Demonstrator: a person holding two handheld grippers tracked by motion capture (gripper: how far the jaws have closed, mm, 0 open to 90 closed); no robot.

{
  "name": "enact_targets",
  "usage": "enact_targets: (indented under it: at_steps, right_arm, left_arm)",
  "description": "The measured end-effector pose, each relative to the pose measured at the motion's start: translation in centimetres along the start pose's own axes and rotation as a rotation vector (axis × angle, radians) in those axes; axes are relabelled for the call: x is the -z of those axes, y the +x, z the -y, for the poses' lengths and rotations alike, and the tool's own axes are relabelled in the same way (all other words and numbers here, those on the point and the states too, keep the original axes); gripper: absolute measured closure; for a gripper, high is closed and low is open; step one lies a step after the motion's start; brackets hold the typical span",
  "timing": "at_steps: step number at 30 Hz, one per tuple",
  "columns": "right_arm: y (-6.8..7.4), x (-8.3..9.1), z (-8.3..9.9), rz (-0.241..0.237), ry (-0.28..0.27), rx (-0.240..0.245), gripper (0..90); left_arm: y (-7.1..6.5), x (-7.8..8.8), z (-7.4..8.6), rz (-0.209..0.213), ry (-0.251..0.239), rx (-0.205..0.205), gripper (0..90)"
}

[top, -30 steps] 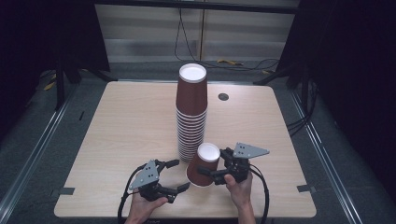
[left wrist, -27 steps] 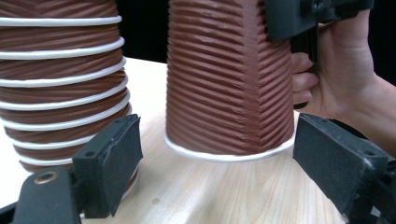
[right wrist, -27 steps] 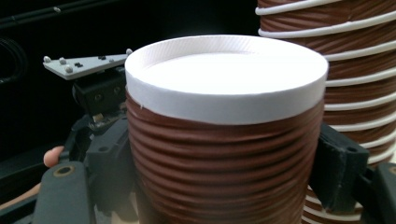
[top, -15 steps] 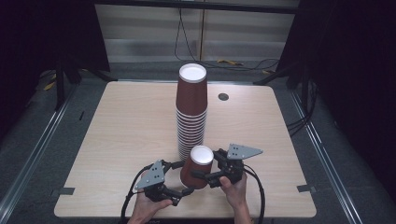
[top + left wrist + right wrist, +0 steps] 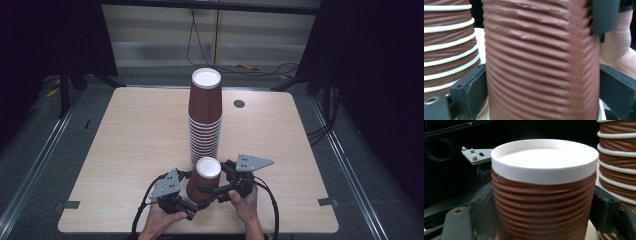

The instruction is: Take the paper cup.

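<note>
We've got 1 upside-down brown ribbed cup (image 5: 204, 179) near the front edge of the tabletop (image 5: 130, 145), just in front of the tall stack of cups (image 5: 204, 117). The right hand-held gripper (image 5: 212, 190) is clamped on it, 1 jaw against each side of the ribbed wall. The left hand-held gripper (image 5: 192, 209) sits low around the cup's base; its jaws have just been opening, and now they stand either side of the cup without squeezing it.
</note>
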State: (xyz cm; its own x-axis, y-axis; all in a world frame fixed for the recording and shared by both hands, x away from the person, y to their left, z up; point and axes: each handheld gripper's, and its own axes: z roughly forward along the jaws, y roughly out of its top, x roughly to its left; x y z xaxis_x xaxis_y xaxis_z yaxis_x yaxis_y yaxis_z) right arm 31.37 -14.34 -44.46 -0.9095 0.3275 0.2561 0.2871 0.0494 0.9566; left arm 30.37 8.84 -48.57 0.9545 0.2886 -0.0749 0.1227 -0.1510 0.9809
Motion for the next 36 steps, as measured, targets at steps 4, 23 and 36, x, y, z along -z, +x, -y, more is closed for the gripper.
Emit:
enact_targets:
  at_steps: [4,23,36]
  right_arm:
    - [0.1,-0.5,-0.1,-0.021,-0.022,0.003,21.3]
    - [0.1,-1.2,-0.3,-0.006,0.013,-0.005,13.9]
    - [0.0,-0.4,0.1,0.004,0.011,-0.011,13.7]
  left_arm:
    - [0.2,0.1,0.0,0.013,-0.026,0.020,8.2]
    - [0.5,0.9,-0.2,-0.017,0.020,-0.014,12.4]
    - [1.1,2.0,-0.2,-0.049,0.033,-0.029,12.5]
